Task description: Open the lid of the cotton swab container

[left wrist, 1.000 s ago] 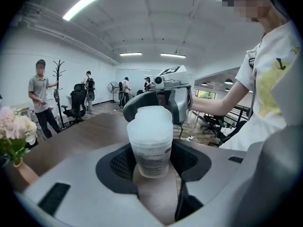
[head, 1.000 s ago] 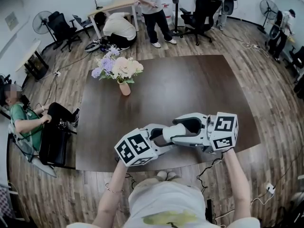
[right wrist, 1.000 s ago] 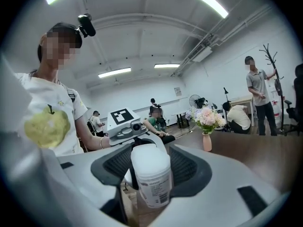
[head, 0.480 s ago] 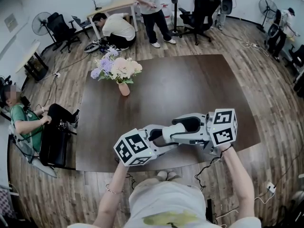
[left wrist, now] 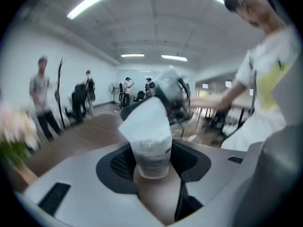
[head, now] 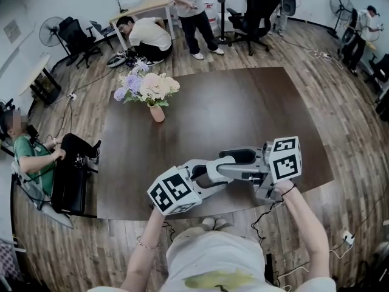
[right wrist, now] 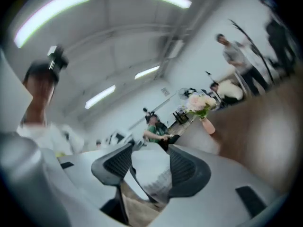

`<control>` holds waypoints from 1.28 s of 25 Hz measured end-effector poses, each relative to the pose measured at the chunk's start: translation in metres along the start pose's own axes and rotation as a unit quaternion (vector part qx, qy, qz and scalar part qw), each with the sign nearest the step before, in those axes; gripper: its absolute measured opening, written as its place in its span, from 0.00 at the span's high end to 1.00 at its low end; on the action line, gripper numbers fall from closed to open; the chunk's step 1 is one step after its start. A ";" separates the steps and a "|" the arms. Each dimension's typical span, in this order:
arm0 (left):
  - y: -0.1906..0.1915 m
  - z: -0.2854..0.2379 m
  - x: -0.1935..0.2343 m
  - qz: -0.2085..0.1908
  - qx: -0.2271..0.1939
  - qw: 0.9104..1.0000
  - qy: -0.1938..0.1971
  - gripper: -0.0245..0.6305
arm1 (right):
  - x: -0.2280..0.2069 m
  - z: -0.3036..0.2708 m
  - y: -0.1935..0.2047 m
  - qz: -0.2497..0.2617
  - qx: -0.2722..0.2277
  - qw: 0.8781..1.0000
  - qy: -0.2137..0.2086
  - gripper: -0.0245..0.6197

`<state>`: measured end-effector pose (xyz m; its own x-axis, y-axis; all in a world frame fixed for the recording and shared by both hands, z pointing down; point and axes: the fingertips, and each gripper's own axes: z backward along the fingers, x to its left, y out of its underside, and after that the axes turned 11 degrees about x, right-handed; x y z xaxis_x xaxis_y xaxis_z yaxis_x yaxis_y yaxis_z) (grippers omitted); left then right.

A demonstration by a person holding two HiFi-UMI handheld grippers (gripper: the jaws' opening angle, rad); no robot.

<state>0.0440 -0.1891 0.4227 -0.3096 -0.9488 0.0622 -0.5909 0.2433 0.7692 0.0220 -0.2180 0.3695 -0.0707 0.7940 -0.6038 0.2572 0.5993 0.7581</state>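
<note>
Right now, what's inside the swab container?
White swab tips show through the clear wall of the cotton swab container. Its white lid and printed label hide the rest.

The cotton swab container (left wrist: 150, 156) is a small, round tub of clear plastic. White swab tips are packed against its upper wall, and a printed label wraps its lower part. It stands upright between the jaws of the left gripper (left wrist: 152, 161), whose pads press on its sides. Its lid (left wrist: 146, 119) is plain white. It sits tilted at the tub's top and is clamped between the jaws of the right gripper (right wrist: 151, 167). Whether the lid is free of the rim cannot be told.
</note>
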 end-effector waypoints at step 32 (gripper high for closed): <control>0.008 0.000 0.024 0.006 -0.020 0.997 -0.081 0.63 | -0.029 0.036 -0.015 -0.111 -0.085 0.990 0.032 0.61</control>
<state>0.0314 -0.2101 0.4306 -0.4345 -0.9002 -0.0290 -0.5573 0.2434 0.7939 0.0548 -0.2535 0.3666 -0.1704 0.6425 -0.7471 0.0636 0.7638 0.6424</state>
